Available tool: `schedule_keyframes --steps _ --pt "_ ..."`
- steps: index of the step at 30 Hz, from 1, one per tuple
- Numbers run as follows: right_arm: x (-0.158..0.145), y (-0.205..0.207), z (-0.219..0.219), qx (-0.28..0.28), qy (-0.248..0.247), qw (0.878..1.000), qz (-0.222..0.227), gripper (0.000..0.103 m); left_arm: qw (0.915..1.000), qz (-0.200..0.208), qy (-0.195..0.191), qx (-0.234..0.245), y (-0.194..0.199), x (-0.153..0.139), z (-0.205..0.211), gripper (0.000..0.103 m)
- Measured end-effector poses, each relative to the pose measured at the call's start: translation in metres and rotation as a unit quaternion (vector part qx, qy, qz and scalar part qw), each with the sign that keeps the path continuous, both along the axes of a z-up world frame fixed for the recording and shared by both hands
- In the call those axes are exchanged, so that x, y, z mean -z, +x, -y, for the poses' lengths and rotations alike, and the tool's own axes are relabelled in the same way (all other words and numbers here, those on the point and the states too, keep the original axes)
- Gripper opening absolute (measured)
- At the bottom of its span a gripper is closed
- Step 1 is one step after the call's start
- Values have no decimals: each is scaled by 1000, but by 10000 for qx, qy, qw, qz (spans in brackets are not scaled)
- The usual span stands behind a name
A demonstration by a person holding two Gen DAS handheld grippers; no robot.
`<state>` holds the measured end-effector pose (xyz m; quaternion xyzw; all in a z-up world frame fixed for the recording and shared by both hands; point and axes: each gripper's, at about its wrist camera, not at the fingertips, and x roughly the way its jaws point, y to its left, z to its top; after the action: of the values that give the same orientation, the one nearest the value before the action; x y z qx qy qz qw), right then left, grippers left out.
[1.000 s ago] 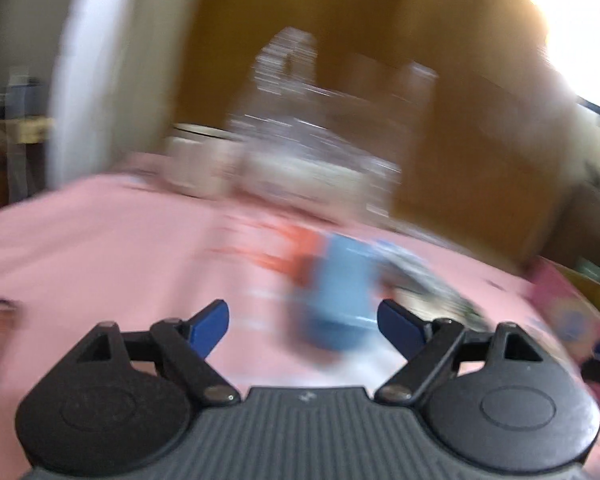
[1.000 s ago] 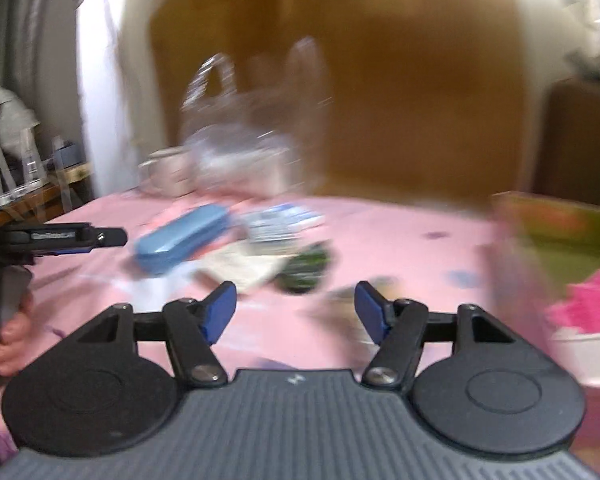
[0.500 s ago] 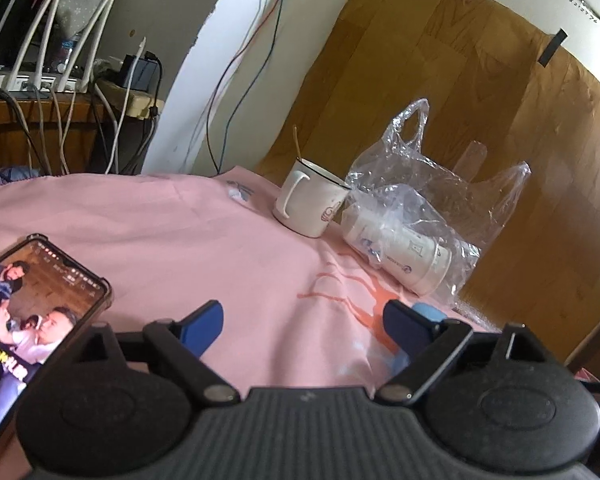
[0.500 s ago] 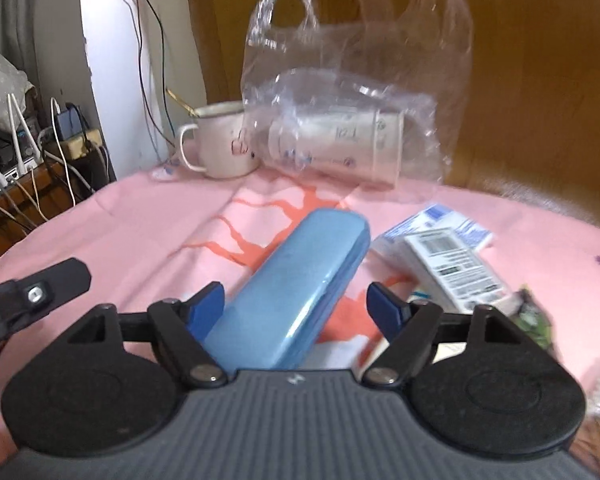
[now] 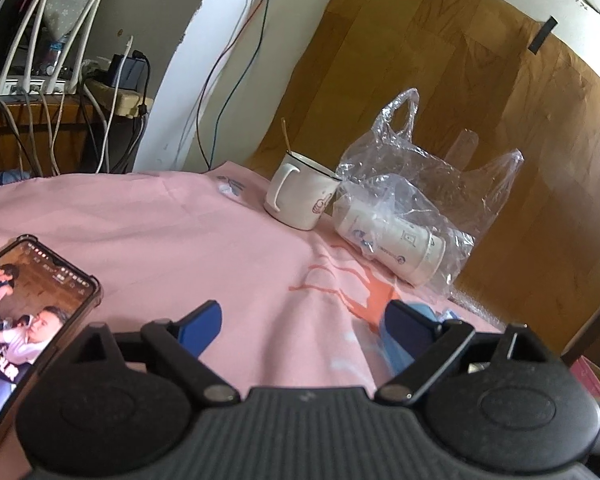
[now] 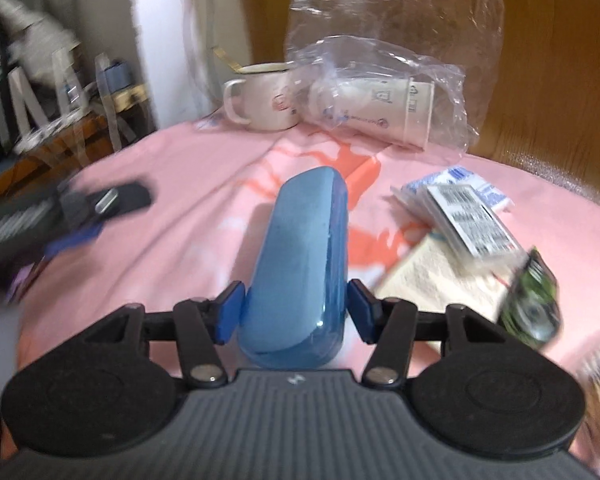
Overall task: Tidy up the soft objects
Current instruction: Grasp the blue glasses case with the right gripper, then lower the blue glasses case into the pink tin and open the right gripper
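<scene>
Blue and hard-looking, the glasses case point(image 6: 300, 264) lies lengthwise on the pink cloth point(image 6: 188, 208) covering the desk, its near end between the blue pads of the right gripper point(image 6: 296, 312). The jaws are narrowed to the case's width; the left pad looks pressed to its side, while the right pad shows a sliver of gap, so I cannot tell if the hold is firm. Taking it across its narrow width suits the gripper's span.

The left gripper point(image 5: 300, 322) hovers wide open and empty over bare cloth, probably kept clear of the right one's work; a lit phone point(image 5: 32, 308) lies at its left.

Further back stand a white mug point(image 6: 264, 96) and a stack of paper cups in a clear plastic bag point(image 6: 380, 108), placed aside. Right of the case lie packets point(image 6: 468, 216), motion-blurred, their contents unreadable. From the left wrist only a sliver of the case shows behind the right finger.
</scene>
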<state>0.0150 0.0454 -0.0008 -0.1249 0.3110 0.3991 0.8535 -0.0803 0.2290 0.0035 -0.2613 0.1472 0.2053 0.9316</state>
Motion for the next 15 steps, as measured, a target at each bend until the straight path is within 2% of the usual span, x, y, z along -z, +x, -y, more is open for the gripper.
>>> schedule_keyframes --steps 4,7,11,13,15 --pt "-2 -41 48 -513 -83 9987 1 59 9996 -77 76 277 4 0 5 93" --pt "-2 -71 97 -578 -88 9983 29 59 9975 -179 250 633 9 -1 14 93" --pt "0 -99 156 -101 -23 9998 170 59 9882 -595 417 1351 20 -3 36 92" --pt "2 -106 177 216 148 9996 117 59 9823 -720 173 1721 20 -5 53 92" --pt "4 -111 192 498 337 9982 66 61 9713 -739 -140 2254 18 -8 78 92"
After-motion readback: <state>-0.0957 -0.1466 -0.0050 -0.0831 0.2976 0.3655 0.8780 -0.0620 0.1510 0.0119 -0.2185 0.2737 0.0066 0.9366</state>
